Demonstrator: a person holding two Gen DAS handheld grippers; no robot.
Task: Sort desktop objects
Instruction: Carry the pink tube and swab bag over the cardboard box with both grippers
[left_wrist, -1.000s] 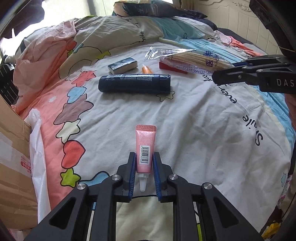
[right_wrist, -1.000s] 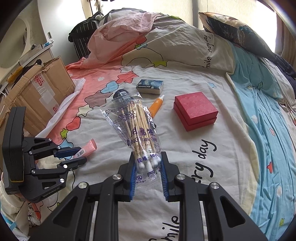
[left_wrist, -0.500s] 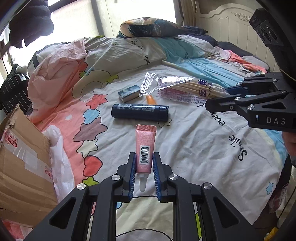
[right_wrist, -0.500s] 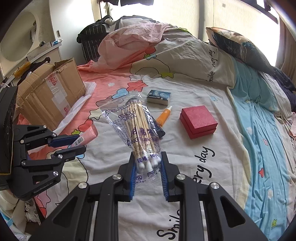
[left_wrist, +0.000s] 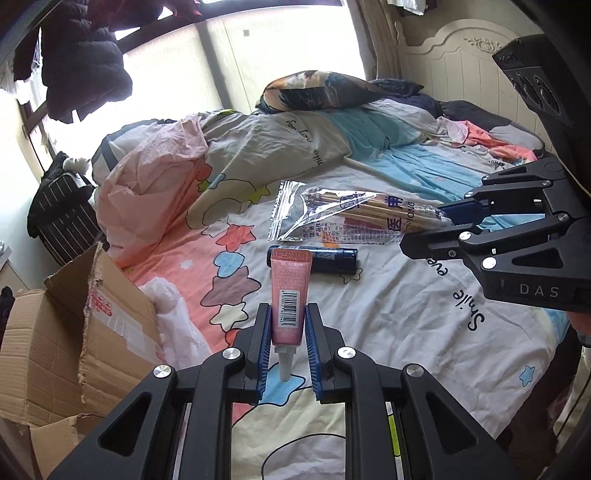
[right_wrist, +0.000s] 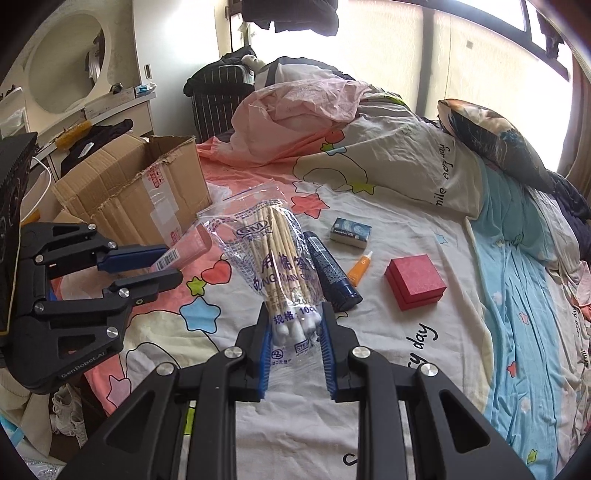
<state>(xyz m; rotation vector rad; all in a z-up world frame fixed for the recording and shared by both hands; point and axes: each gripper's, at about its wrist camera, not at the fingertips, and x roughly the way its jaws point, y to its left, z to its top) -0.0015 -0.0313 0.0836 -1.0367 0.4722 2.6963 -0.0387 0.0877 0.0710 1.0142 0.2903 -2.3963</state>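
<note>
**Both grippers loaded, box off the bed's left edge**

My left gripper (left_wrist: 287, 328) pinches the pink plastic tube with a barcode (left_wrist: 290, 295); my right gripper (right_wrist: 294, 330) clamps the clear crinkly bag of cotton swabs (right_wrist: 275, 254), both held above the bed (right_wrist: 424, 369). The slick bag could slide out, gripped only at its bottom end. Only my right view shows the red square box (right_wrist: 414, 282) and the open brown cardboard box's (right_wrist: 129, 199) mouth
</note>
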